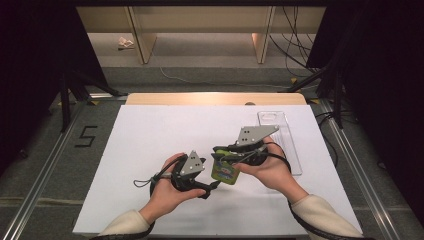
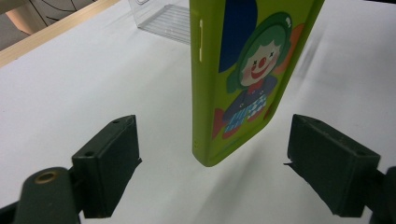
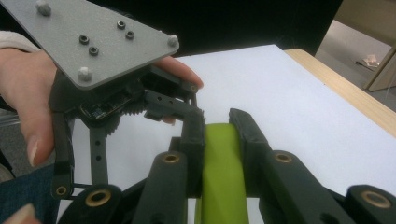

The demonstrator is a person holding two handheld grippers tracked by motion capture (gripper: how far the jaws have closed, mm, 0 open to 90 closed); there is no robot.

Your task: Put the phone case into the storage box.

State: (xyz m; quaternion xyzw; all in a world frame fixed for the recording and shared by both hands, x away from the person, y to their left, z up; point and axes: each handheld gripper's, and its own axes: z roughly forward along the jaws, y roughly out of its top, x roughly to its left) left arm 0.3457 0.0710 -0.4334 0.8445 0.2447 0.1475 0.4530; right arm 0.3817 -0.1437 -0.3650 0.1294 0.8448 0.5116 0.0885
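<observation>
Green phone case (image 1: 224,171) with a clown print, held upright above the white table (image 1: 150,145).
The right gripper (image 3: 218,122) pinches its edge; the left gripper (image 2: 212,161) (jaws spread wide) brackets its lower end without touching.

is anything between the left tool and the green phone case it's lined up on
Nothing visible. The green phone case, clamped in the right tool, hangs in the open gap of the left tool, touching neither side, with bare white table behind it.

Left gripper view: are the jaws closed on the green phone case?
No, the left gripper is open, its jaws standing apart on either side of the green phone case.
</observation>
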